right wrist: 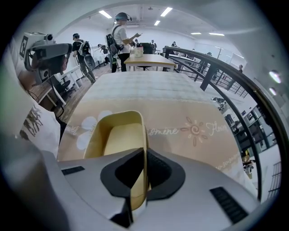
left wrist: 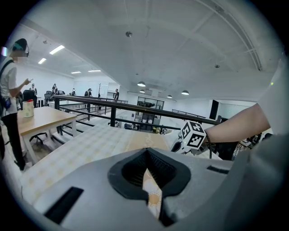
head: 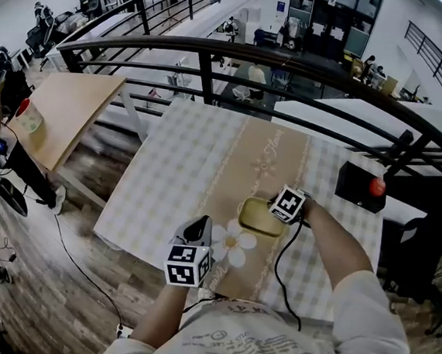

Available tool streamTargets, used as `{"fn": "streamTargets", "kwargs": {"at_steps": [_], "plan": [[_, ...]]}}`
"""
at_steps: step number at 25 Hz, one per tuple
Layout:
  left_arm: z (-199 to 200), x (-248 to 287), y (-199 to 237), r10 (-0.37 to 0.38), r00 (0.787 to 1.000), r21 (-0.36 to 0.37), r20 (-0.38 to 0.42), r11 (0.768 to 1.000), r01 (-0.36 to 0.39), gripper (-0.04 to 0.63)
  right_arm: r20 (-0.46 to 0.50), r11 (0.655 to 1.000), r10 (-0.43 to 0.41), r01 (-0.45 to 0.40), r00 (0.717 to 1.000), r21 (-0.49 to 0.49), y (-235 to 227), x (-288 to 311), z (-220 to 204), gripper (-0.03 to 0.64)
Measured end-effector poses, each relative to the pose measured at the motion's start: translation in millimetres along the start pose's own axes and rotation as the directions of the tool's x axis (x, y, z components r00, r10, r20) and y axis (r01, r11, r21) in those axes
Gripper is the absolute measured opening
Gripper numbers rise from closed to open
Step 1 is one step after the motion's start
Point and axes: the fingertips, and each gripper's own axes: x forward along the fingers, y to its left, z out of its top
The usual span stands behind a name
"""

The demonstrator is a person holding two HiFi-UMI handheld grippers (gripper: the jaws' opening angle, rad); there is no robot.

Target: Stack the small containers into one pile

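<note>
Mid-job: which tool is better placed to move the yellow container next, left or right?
Right. The right tool is shut on the wall of the pale yellow rounded plastic container. The left tool is shut on nothing, off to the container's side above the checked tablecloth.

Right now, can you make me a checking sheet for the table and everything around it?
Surface: checked cloth with a beige flowery strip, lying flat.
Job's things: one yellow container, open side up, on the strip; no other containers seen.
Clutter: black box with a red knob, near the table's right edge.
Grippers: right claw shut on the yellow container's wall; left claw shut, nothing in it, near the cloth's front edge.
Cables: black cable trails from the right claw over the cloth; thin floor cable to the left.
Surroundings: black railing behind, wooden table to the left, people standing far off.
</note>
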Motion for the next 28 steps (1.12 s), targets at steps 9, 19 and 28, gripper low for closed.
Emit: {"fn": "streamTargets", "kwargs": {"at_steps": [9, 19, 28], "plan": [[-0.6, 7.7, -9.7, -0.021, 1.0, 0.001, -0.017, 1.0, 0.021, 0.006, 0.048, 0.996, -0.001, -0.003, 0.999, 0.084, -1.6, 2.2, -4.1, 0.104], [5.2, 22.2, -27.7, -0.061, 0.998, 0.019, -0.018, 0.998, 0.062, 0.006, 0.195, 0.971, -0.121, 0.075, 0.973, 0.225, -19.4, -30.4, -8.3, 0.013], [19.0, 38.2, -55.0, -0.131, 0.991, 0.046, 0.0, 0.99, 0.131, 0.006, 0.356, 0.858, -0.389, 0.193, 0.849, 0.476, -23.0, -85.2, -19.4, 0.002]]}}
